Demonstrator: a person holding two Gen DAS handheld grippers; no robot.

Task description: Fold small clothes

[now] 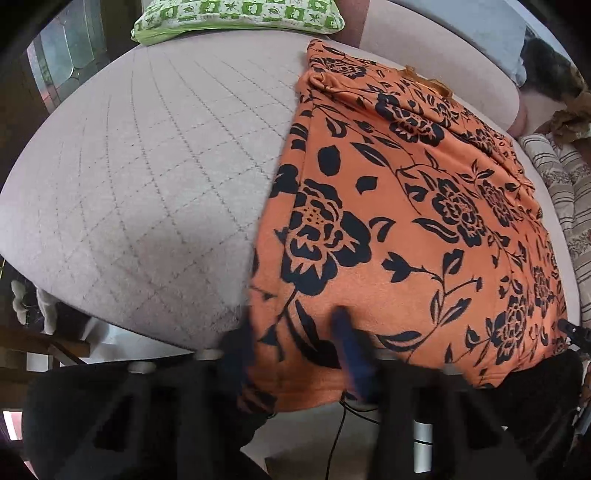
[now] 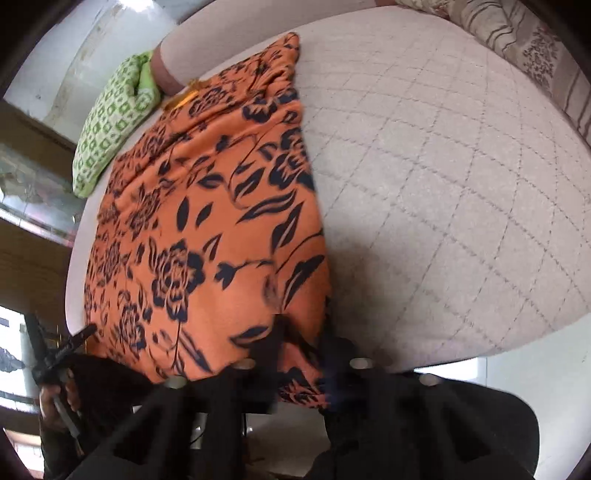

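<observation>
Orange garment [image 1: 406, 221] on bed [image 1: 147, 166] (quilted)

Both fisheye cameras look steeply down, close over the near edge of the quilted pinkish-grey bed [image 1: 147, 177]. The left view faces its left part, the right view its right part; both share the orange black-flowered fabric garment [image 1: 406, 229] [image 2: 207, 221] and green patterned pillow [image 1: 236, 14] [image 2: 110, 125].

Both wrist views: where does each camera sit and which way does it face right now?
Left wrist view: on the left gripper, angled steeply down at the near hem of the orange black-flowered garment, the quilted beige bed cover on its left; the right gripper's tip shows at the right edge.
Right wrist view: on the right gripper, also angled down at the hem; the left gripper and the hand holding it show lower left.
Shared: garment, bed cover, green patterned pillow.
</observation>
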